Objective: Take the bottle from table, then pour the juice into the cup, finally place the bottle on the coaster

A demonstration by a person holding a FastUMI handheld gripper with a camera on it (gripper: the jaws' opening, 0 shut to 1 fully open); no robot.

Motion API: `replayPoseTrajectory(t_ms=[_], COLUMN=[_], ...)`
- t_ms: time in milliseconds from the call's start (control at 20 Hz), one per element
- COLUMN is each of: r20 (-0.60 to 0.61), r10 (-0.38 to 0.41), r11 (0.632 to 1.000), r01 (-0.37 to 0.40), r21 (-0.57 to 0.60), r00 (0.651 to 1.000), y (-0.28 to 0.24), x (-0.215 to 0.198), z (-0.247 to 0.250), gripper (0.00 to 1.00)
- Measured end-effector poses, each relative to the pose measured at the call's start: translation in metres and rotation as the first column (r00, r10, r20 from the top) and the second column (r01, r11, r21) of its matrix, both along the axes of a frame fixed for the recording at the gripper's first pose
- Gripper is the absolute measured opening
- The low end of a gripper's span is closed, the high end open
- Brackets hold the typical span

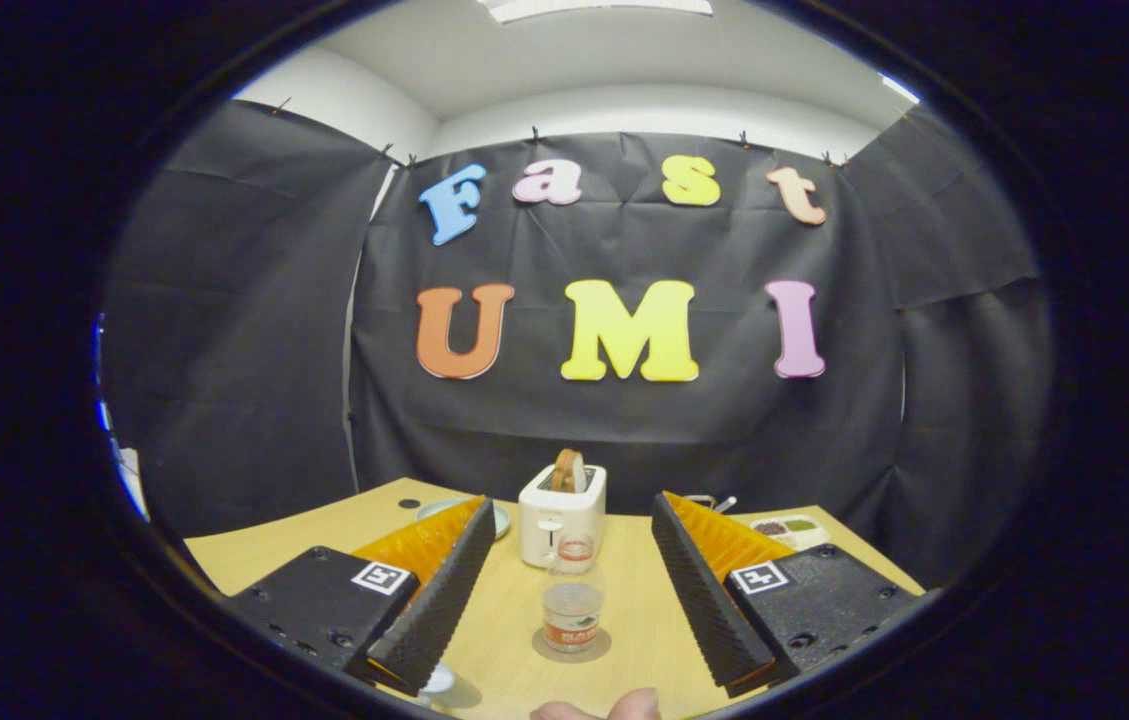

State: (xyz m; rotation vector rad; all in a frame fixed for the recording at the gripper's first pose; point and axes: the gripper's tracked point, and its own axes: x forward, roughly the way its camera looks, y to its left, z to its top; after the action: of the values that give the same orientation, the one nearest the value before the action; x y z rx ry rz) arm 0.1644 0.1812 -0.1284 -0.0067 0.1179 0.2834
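Looking down the gripper at a light wooden table: fingers spread wide, nothing between the pads, so it's released. Left finger sits lower left of centre, right finger lower right, both angled in toward the middle of the frame.

Bottle stands upright in the gap between the fingers, lower centre of frame, touching neither. Clear plastic, small amount of liquid near the base, label band low on the body. It sits on a round dark coaster, which shows as a ring around the bottle's base.

Directly behind the bottle, centre of frame, a white toaster with a slice of bread sticking up out of the slot.

Behind the left finger's tip, a pale plate is partly hidden. Behind the right finger, right of centre, a white tray holds dark and green contents; too small to identify. A metal item just left of the tray, behind the right fingertip, can't tell what it is.

Bottom of frame, under the left finger: a white round rim, possibly the cup, mostly hidden, can't confirm. Bottom centre: a fingertip of the person's hand at the table edge.
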Motion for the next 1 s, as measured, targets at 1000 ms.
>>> replayPoseTrajectory(t_ms=[1000], r20=[0.079], r10=[-0.245], r11=[0.968], r01=[0.248], r21=[-0.036], r00=[0.966], y=[-0.063], x=[-0.158], z=[0.055], gripper=[1.0])
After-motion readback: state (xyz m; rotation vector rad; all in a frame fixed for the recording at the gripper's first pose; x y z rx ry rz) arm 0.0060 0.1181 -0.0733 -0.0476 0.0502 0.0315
